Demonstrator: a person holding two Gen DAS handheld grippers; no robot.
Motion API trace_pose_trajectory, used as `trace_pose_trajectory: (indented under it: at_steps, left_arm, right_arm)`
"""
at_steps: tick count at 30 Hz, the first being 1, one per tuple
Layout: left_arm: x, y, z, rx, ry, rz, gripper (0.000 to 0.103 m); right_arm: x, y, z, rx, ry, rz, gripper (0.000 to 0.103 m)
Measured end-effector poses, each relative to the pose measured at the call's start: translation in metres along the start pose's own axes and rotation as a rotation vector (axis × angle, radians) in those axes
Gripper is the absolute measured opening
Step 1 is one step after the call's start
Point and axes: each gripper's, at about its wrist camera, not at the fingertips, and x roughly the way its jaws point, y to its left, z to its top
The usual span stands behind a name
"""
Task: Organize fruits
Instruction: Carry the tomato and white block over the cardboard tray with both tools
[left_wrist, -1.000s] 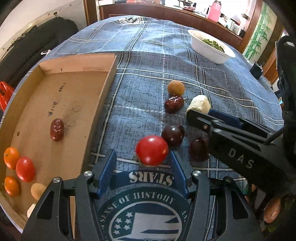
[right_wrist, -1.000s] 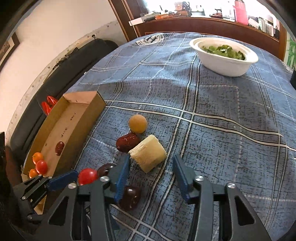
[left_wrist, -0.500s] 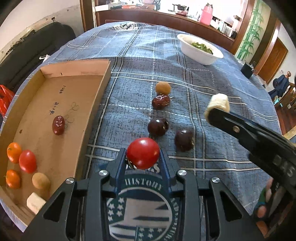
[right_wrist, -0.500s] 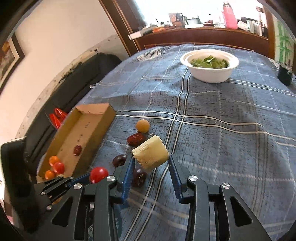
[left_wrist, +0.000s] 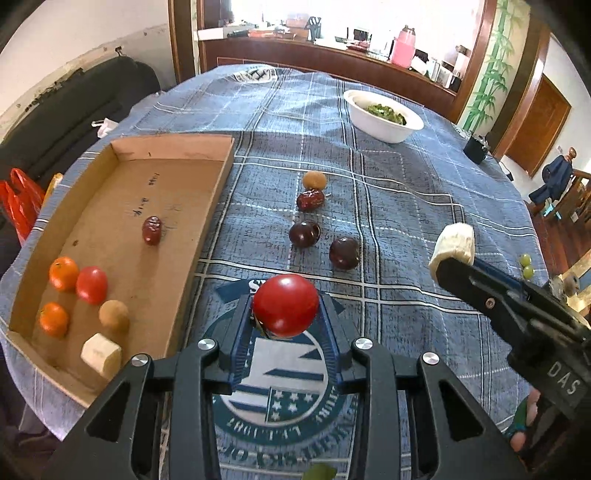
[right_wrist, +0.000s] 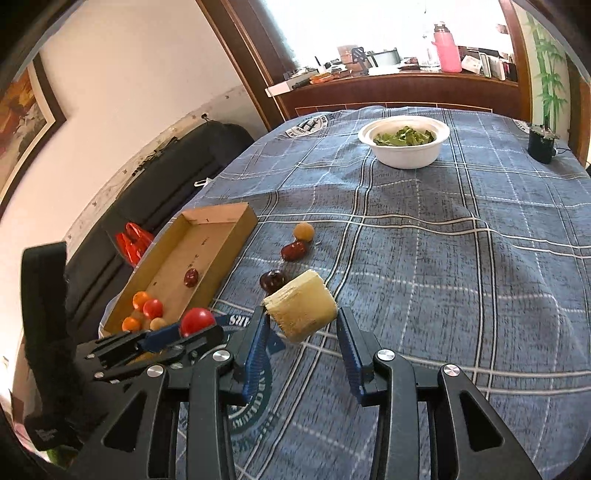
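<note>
A blue plaid tablecloth (left_wrist: 406, 206) carries a cardboard tray (left_wrist: 207, 206) and loose fruit. The left gripper (left_wrist: 286, 314) clamps a red tomato (left_wrist: 285, 304), lifted just right of the tray. The right gripper (right_wrist: 301, 325) pinches a pale cut chunk (right_wrist: 301, 310); only the left view shows two green grapes (left_wrist: 526, 266).

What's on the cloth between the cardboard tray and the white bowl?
Nothing: in both wrist views only bare plaid tablecloth lies between cardboard tray and white bowl.

Black sofa (right_wrist: 155, 192) (against pale wall (right_wrist: 129, 74))
</note>
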Motion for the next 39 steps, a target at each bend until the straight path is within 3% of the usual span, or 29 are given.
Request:
trace_pose_trajectory:
  at_steps: [14,39]
  left_arm:
    - [-0.028,0.005,-0.010,-0.005,-0.047,0.038,0.032]
    - [-0.051,0.047,-0.020,-0.074,-0.095,0.144,0.032]
  right_arm:
    - [-0.019,0.012,-0.015,-0.032,-0.006,0.010,0.038]
    - [-0.006,0.048,-0.017,-0.096,0.028,0.086,0.038]
